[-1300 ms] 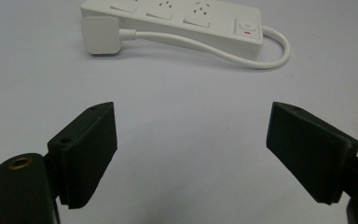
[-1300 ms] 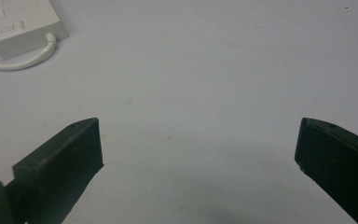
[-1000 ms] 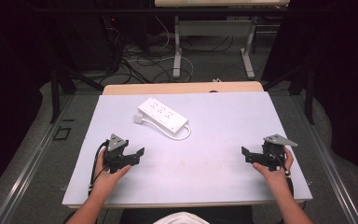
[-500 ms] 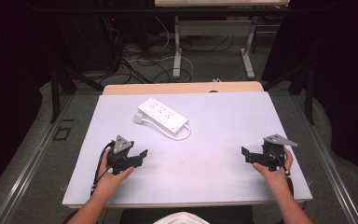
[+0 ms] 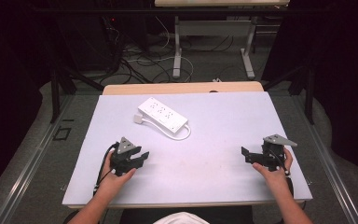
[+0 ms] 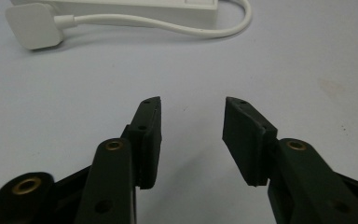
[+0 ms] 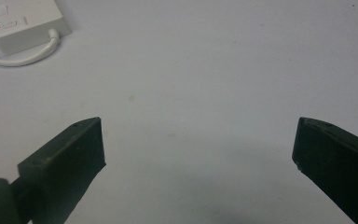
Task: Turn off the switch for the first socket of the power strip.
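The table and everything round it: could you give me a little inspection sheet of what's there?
Surface: white table top, bare apart from faint marks.
Job's things: white power strip lying flat at the far left, its plug resting beside it.
Clutter: nothing seen.
Grippers: left gripper has just been closing its jaws, a gap remains, nothing between them; right gripper wide open, nothing between its jaws.
Cables: the strip's white cord loops on the table; a black cable trails from the left gripper.
Surroundings: grey floor, tangled floor cables, another table's legs behind.
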Tool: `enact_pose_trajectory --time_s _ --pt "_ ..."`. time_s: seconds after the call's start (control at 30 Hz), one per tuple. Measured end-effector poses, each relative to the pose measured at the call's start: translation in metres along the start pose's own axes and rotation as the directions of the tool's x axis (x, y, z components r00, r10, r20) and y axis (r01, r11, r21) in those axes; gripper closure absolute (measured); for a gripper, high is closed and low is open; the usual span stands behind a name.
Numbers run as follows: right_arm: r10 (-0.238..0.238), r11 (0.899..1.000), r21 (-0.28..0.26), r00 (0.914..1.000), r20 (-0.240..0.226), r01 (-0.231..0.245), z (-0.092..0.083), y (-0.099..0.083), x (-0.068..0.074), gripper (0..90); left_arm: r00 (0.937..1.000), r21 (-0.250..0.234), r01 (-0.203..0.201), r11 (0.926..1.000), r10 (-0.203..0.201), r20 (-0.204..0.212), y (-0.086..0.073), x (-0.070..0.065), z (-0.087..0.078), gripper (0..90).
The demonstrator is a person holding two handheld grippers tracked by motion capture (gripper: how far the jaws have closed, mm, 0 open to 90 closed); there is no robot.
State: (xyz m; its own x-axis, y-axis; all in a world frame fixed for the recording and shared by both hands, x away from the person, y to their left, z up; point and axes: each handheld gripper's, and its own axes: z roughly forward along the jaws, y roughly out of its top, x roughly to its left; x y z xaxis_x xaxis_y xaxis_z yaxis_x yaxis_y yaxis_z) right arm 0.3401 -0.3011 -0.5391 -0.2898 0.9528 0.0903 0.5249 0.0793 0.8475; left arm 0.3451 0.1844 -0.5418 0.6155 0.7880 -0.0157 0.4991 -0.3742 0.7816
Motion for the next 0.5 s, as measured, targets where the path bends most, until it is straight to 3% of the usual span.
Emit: enact_pose_trajectory --time_s 0.5 --pt "0.011 1.0 0.0 0.9999 0.0 -0.011 0.0002 -0.0002 -0.0025 1.6 0.9991 0.058 0.035 0.9977 -0.034 -0.025 0.0009 -0.0066 -0.0026 81.0"
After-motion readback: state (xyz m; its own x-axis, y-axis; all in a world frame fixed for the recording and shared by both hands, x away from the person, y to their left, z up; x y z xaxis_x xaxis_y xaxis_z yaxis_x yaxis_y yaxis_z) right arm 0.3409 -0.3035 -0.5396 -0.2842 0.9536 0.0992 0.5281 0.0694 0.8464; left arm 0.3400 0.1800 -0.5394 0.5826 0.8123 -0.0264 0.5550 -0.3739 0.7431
